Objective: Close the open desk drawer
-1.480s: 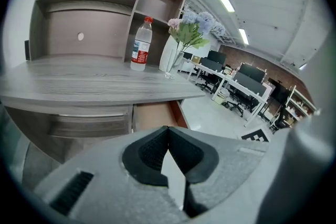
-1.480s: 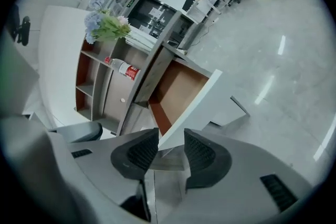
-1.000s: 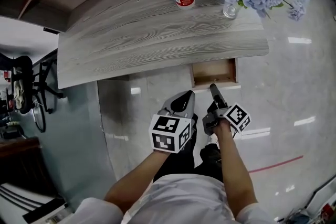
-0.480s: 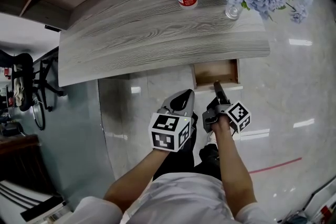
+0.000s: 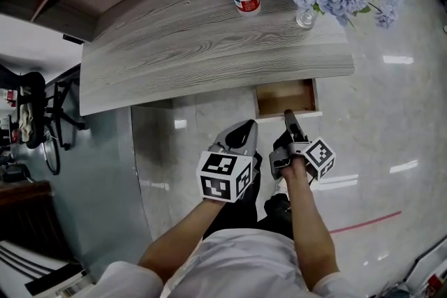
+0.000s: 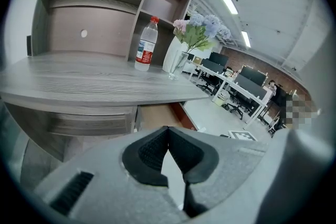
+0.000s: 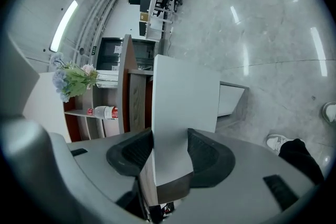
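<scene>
Now the right hand-held gripper [image 7: 169, 152] has its jaws narrowed from their full spread of a second ago. They sit on the pale front of the drawer [image 7: 185, 93], one pad on each face, with the wrist rolled so the panel's edge runs between them. The left hand-held gripper [image 6: 168, 132] is just beside it, tips together, holding nothing, unmoved. Ahead of the right jaws the drawer is still pulled out from under the bench [image 5: 209, 52], no further in than before. My reading: grip made, push not begun. Next comes a straight shove toward the bench.
</scene>
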`<act>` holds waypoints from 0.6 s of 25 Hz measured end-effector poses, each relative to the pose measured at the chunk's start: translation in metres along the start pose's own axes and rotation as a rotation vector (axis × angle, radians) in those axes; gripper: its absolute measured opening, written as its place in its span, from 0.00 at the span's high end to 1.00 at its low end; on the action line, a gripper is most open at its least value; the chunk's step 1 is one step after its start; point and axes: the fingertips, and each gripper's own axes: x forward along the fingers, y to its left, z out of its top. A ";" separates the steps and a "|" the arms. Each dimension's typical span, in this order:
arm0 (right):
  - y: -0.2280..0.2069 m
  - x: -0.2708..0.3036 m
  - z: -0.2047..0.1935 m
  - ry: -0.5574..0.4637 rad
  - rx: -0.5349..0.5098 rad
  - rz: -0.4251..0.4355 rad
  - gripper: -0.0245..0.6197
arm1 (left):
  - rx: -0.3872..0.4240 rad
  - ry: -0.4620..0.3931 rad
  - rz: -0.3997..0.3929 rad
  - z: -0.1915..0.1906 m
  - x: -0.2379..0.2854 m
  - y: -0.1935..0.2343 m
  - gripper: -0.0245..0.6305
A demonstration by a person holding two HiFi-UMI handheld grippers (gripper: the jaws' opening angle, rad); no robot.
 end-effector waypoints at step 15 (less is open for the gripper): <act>0.025 0.013 -0.002 0.037 -0.002 0.075 0.66 | 0.017 0.006 -0.018 0.005 0.004 -0.006 0.96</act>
